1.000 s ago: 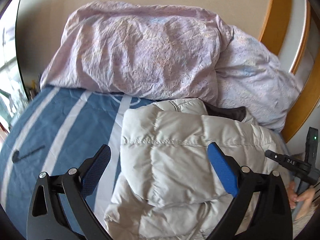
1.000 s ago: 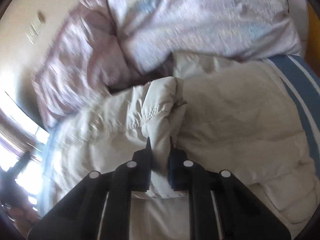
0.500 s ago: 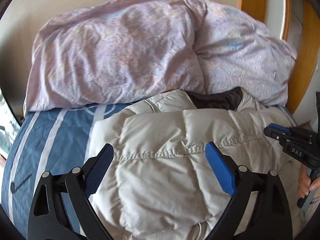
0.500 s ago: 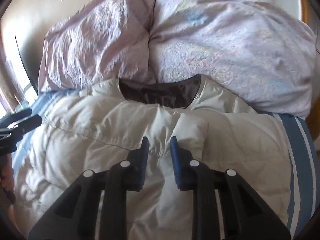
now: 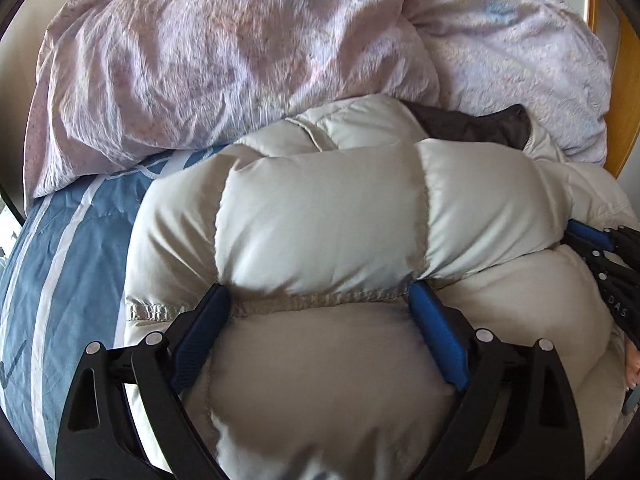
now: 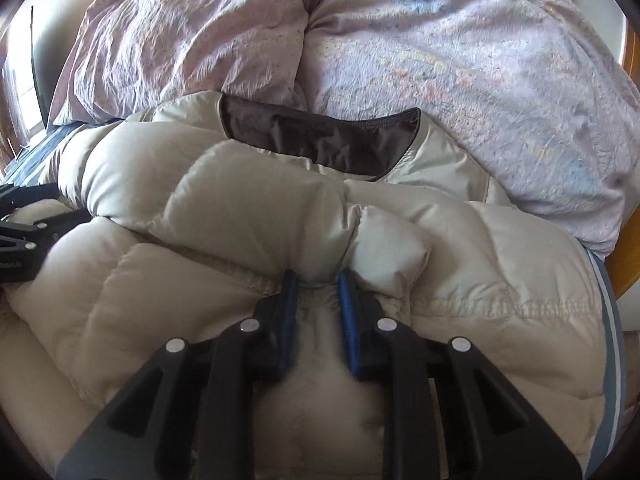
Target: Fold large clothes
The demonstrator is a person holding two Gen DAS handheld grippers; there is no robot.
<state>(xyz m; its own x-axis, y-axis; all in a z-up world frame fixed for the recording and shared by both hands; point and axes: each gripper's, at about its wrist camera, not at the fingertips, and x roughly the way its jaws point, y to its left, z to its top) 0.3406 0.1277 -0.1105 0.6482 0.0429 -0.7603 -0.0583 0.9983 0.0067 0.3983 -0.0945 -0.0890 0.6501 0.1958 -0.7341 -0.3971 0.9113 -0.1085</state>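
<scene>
**Jacket on the bed, one claw pinching, one spread**

The jacket (image 5: 320,232) lies across the bed's sheet (image 5: 68,264), a puffy beige quilted thing with its dark lining (image 6: 320,140) showing at the collar end, which points away from me toward the duvet (image 6: 460,72). A thick roll of the padding runs crosswise over the rest of it, and a stitched seam crosses just at my fingertips in both views.

My right claw (image 6: 318,280) has its two blue pads close together with a tuck of the beige fabric squeezed between them; a puffed lump of padding bulges out just past the tips. I read that as a pinch on the jacket.

My left claw (image 5: 320,296) stands spread wide, its tips dug into the padding on either side of a quilted panel, at the seam. The fabric swells up between the fingers, but the pads do not squeeze it from both sides.

In the left view I see the right claw at the far right edge, against the jacket, with a bit of a hand (image 5: 632,364) below it.

The duvet, pale lilac and crumpled, is heaped beyond the collar, touching it. The sheet is blue with white stripes. A wooden frame (image 5: 624,136) curves at the right.
</scene>
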